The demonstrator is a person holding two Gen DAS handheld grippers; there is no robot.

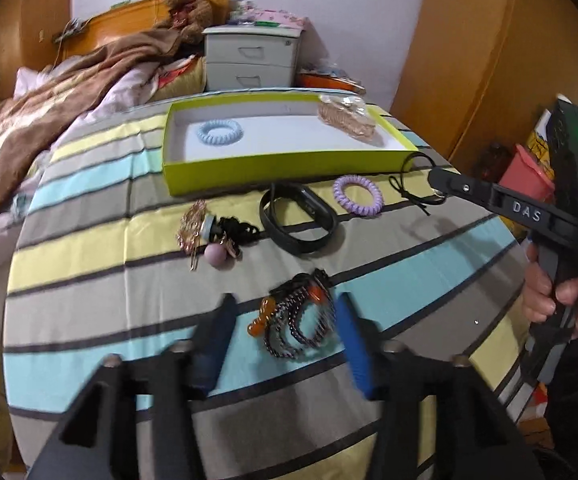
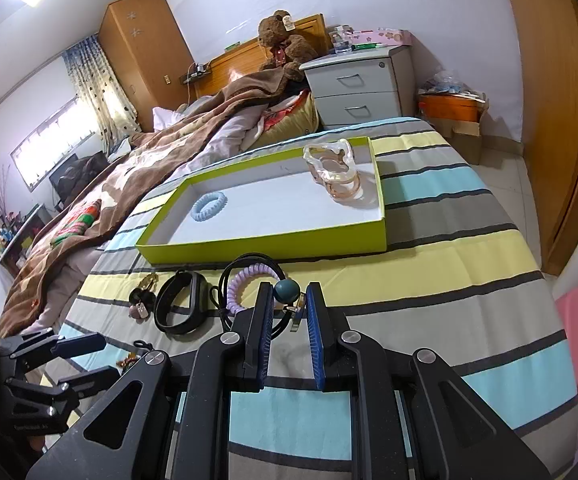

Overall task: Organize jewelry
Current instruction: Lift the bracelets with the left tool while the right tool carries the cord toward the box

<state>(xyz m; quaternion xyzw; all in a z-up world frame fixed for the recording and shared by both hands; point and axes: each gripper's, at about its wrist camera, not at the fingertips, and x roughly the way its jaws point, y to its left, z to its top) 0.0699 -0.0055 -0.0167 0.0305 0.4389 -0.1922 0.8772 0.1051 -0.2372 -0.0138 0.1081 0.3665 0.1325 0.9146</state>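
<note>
Left tool (image 1: 281,334) wide over dark bracelets (image 1: 301,320); right tool (image 2: 287,308) holding black cord (image 2: 249,264).

A shallow tray (image 1: 289,170) sits on a bed (image 1: 129,240), with a hair coil (image 1: 220,131) in its left part and a clear bundle (image 1: 347,122) in its right corner. In front of the tray lie, left to right, a tangle of charms (image 1: 209,236), a wristband (image 1: 299,218), a second hair coil (image 1: 358,195) and a cord (image 1: 413,184). Nearer still lies a chain cluster (image 1: 301,316). Behind the bed stands a nightstand (image 1: 253,58).
</note>
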